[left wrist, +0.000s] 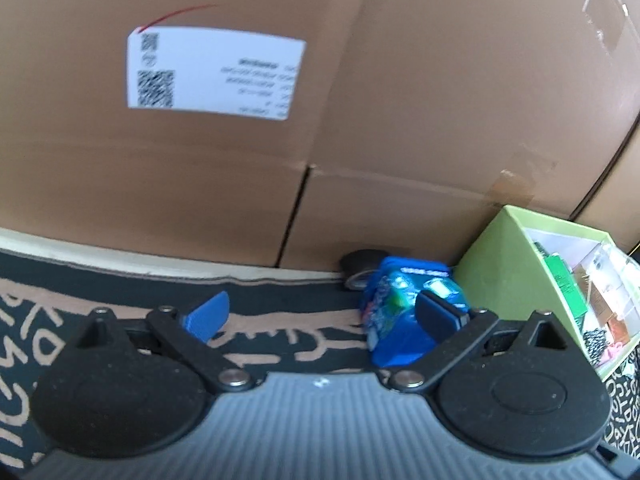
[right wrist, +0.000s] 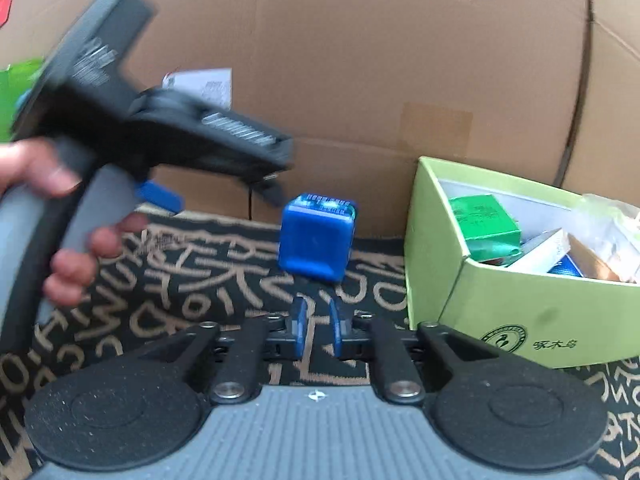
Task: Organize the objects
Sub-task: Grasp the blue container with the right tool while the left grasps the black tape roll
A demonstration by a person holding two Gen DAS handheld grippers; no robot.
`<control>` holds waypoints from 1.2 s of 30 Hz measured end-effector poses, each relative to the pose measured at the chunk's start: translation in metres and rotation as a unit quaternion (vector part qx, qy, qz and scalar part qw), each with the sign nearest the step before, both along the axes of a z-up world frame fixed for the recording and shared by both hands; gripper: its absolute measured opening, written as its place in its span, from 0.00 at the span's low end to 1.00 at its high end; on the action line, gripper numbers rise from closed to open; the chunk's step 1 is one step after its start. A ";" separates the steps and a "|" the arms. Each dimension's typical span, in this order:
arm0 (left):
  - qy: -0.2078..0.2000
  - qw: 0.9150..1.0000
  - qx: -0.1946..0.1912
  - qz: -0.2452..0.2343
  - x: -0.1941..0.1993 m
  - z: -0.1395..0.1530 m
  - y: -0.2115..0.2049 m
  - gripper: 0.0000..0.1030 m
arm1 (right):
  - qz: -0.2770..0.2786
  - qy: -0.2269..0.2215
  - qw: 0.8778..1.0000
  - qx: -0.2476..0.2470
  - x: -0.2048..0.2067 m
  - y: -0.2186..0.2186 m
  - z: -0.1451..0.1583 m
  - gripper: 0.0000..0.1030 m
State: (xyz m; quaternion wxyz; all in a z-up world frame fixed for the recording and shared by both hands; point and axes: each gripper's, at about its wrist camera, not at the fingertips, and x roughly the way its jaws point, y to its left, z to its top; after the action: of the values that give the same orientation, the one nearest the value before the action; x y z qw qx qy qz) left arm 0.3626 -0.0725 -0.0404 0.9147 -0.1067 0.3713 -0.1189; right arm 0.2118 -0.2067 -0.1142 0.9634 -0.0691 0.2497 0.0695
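Nearest us in the left wrist view is the left gripper [left wrist: 322,314], its jaws spread wide with nothing between them. Its right finger [left wrist: 438,312] overlaps the blue box [left wrist: 394,320] in the picture, though we cannot tell if they touch. The blue box stands on the patterned surface [left wrist: 280,336], just left of the green box [left wrist: 508,268], which is open and filled with small packages. A dark round object [left wrist: 362,262] sits just beyond the blue box, against the large cardboard carton [left wrist: 320,120] that fills the far side; a white label [left wrist: 214,74] is stuck on its left part.

In the right wrist view, nearest us is the right gripper [right wrist: 316,330], jaws narrow with a small gap and holding nothing. Beyond it the blue box [right wrist: 316,240] stands alone on the patterned surface [right wrist: 180,292]. The green box [right wrist: 520,304] is to the right, holding a green packet [right wrist: 486,220] among other items. At left, the person's hand [right wrist: 60,240] grips the left gripper [right wrist: 224,200], which hovers blurred above the surface, with the cardboard carton [right wrist: 380,60] far behind.
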 end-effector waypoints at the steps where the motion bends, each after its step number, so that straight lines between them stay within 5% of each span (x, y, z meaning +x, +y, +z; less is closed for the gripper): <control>1: -0.006 1.000 0.001 0.002 -0.003 0.002 0.001 0.98 | 0.002 0.002 1.000 0.002 0.005 0.003 -0.001 0.53; 3: -0.014 1.000 0.008 0.009 -0.007 0.006 0.008 0.98 | 0.000 -0.004 1.000 0.009 0.017 0.009 0.000 0.79; 12: -0.015 0.999 -0.008 0.050 -0.007 0.012 0.041 0.98 | -0.043 -0.026 0.998 -0.037 0.080 0.036 -0.003 0.79; 13: -0.012 0.999 -0.011 0.049 -0.006 0.011 0.040 0.98 | -0.046 -0.018 0.998 -0.026 0.085 0.034 -0.004 0.62; 15: -0.009 0.999 -0.013 0.038 -0.004 0.008 0.033 0.98 | -0.044 -0.011 0.999 -0.013 0.086 0.027 -0.003 0.59; 25: 0.011 1.000 -0.010 -0.013 0.032 -0.021 -0.041 0.87 | 0.053 -0.018 0.998 -0.021 -0.047 -0.012 -0.004 0.59; 27: 0.013 1.000 -0.011 -0.013 0.039 -0.024 -0.051 0.78 | 0.058 -0.020 0.998 -0.023 -0.064 -0.018 -0.005 0.59; 29: 0.020 1.000 -0.003 -0.014 0.044 -0.028 -0.056 0.44 | 0.060 -0.020 0.998 -0.026 -0.070 -0.020 -0.006 0.59; 36: 0.037 0.999 -0.008 -0.024 0.023 -0.024 -0.038 0.44 | 0.062 -0.011 0.998 0.005 -0.070 -0.029 -0.004 0.59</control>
State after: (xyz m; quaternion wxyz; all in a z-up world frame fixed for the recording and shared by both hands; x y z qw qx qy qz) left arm 0.3853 -0.1109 -0.0642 0.8962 -0.1096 0.4066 -0.1397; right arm 0.1421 -0.2362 -0.1179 0.9603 -0.0808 0.2337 0.1292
